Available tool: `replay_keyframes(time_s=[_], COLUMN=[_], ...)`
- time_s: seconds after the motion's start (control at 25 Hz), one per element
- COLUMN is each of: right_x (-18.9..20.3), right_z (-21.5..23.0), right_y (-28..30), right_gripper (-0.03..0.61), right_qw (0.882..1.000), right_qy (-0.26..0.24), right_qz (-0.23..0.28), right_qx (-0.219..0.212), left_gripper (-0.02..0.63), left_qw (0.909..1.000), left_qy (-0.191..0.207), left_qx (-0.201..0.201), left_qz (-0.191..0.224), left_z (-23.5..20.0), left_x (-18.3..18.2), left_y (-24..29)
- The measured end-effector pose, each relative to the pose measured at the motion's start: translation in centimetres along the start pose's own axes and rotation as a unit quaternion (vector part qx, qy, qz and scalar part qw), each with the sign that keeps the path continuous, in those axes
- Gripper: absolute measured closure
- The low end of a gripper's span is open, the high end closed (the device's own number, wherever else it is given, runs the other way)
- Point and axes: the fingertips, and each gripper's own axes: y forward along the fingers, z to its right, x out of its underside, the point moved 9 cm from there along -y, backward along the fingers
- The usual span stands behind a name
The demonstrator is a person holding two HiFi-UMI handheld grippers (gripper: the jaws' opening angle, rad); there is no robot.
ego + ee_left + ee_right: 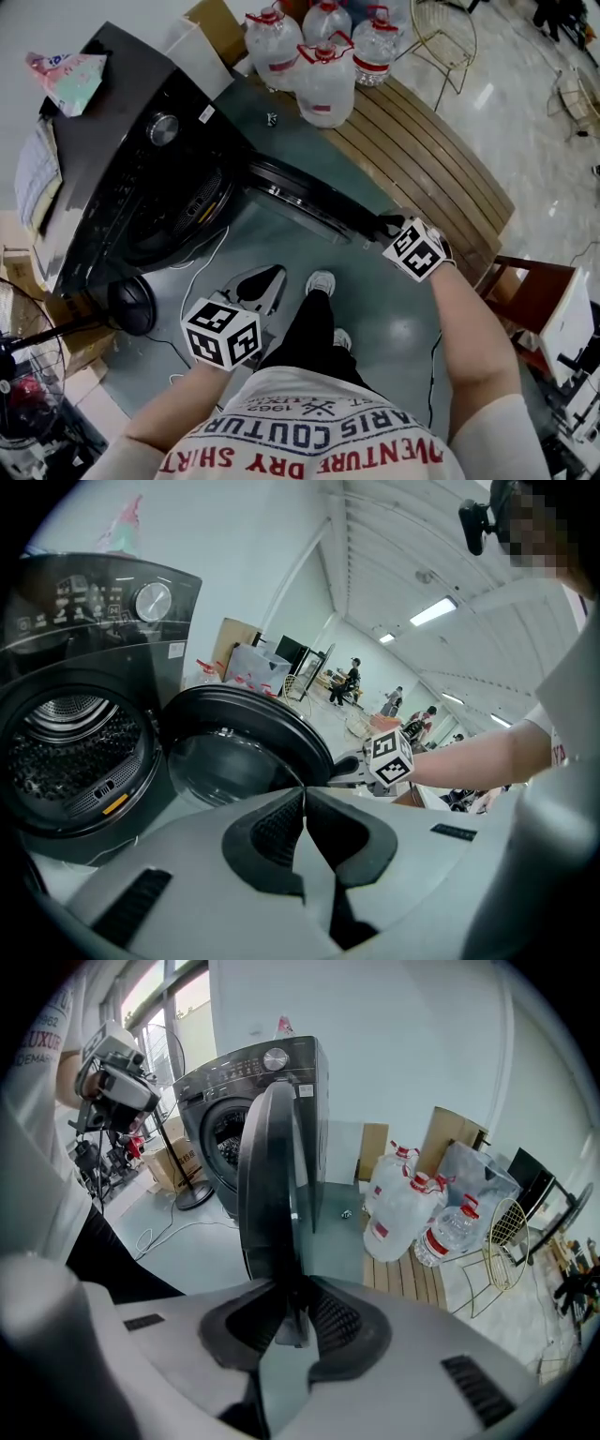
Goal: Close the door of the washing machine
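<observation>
A grey-green floor [384, 319] ran beside a slatted wooden platform [441, 169], where clear water jugs [323, 80] with red caps and handles stood clustered. In the head view, the dark washing machine [122, 169] sat at the left with its round door [300, 192] swung wide open, sticking out over the floor towards the person. The right gripper [389, 225] was at the door's outer edge, at the end of an outstretched arm. The left gripper [258, 291] was held lower and nearer the body, in front of the person's leg.

In the left gripper view, that gripper's fingers [281, 827] were pressed together with nothing between them. Beyond them stood the machine's open mouth with its perforated metal drum [70, 752], and the door's glass bowl beside it.

In the right gripper view, the door appeared edge-on, upright and dark. The right fingers [333, 1321] were clamped on its rim, one on each face. The jugs stood on the platform behind, to the right.
</observation>
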Motion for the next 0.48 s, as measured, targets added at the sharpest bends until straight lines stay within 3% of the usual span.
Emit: replay_keyframes(time_s=[0.48], right_x=[0.1], right_z=[-5.5], right_y=[0.1], right_gripper=[0.503], right_qw=[0.999], right_qy=[0.023], right_qz=[-0.014], right_qx=[0.017], left_gripper=[0.58], left_qw=[0.9981], left_qy=[-0.026], left_qx=[-0.031], left_qz=[0.046], left_z=[1.0], left_x=[2.5], left_y=[-4.3])
